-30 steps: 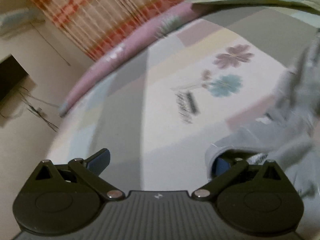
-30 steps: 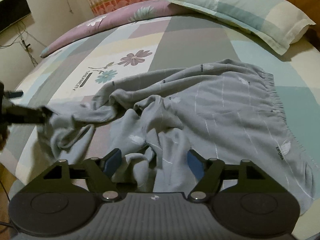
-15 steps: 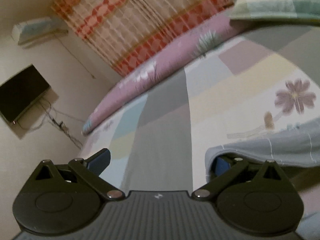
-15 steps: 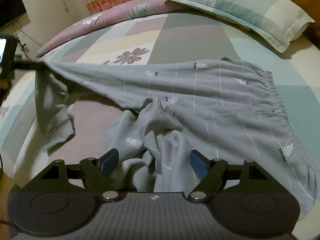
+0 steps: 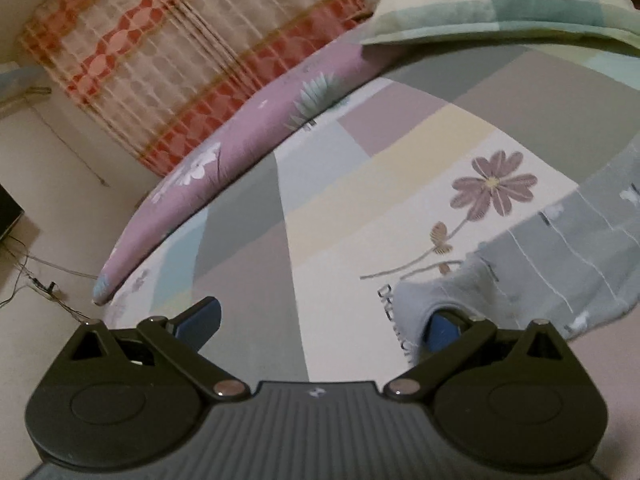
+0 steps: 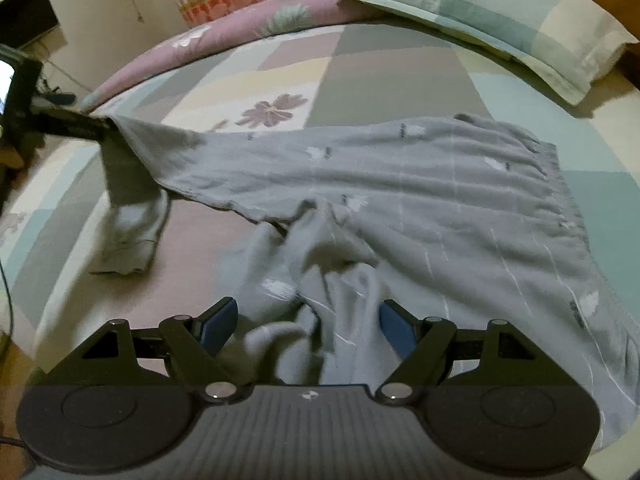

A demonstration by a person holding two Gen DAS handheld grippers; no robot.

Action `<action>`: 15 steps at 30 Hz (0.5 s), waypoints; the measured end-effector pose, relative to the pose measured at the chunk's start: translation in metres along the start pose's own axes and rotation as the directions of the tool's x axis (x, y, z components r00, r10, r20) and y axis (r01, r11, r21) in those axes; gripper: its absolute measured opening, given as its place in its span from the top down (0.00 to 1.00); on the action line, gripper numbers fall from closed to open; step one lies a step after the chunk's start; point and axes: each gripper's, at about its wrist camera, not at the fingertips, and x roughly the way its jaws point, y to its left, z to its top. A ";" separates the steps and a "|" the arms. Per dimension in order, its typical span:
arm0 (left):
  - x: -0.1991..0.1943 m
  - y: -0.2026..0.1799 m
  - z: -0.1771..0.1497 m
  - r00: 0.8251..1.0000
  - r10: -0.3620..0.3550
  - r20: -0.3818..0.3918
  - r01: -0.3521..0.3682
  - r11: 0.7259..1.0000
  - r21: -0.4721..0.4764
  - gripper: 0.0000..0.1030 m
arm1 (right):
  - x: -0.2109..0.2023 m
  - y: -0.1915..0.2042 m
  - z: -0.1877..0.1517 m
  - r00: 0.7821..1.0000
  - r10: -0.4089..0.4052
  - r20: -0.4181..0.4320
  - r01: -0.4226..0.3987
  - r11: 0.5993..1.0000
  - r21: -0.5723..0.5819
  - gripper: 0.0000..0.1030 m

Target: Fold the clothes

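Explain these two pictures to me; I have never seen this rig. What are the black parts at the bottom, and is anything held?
There is no robot here. A person carries a two-finger gripper in each hand, and each has a camera looking along its fingers. The black parts are those grippers. One picture is from the left gripper, the other from the right gripper. Grey patterned trousers lie on a patchwork bed sheet near a pillow. The left jaws stand wide, with one trouser leg hooked over one finger and stretched sideways. The right gripper is open over the bunched leg, gripping nothing.
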 end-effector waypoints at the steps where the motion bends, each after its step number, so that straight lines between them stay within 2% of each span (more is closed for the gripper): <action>1: 0.000 0.000 -0.002 1.000 -0.005 -0.002 0.005 1.000 0.002 0.01 | -0.002 0.003 0.003 1.000 0.018 0.003 -0.018 1.000 -0.004 0.20; 4: -0.002 0.005 -0.004 1.000 -0.018 0.000 0.018 1.000 -0.010 0.01 | -0.008 0.015 0.012 0.997 0.079 0.012 -0.079 0.996 -0.029 0.20; 8: -0.012 0.011 -0.012 0.993 -0.116 0.019 0.117 0.993 -0.034 0.02 | -0.011 0.035 0.019 0.995 0.100 0.027 -0.098 0.993 -0.073 0.20; 11: -0.019 0.008 -0.026 0.974 -0.224 0.024 0.225 0.973 -0.046 0.02 | -0.009 0.043 0.017 0.994 0.104 0.017 -0.102 0.992 -0.080 0.20; 15: -0.029 -0.008 -0.051 0.939 -0.342 0.023 0.343 0.939 -0.014 0.02 | -0.004 0.047 0.013 0.996 0.089 -0.005 -0.089 0.994 -0.070 0.20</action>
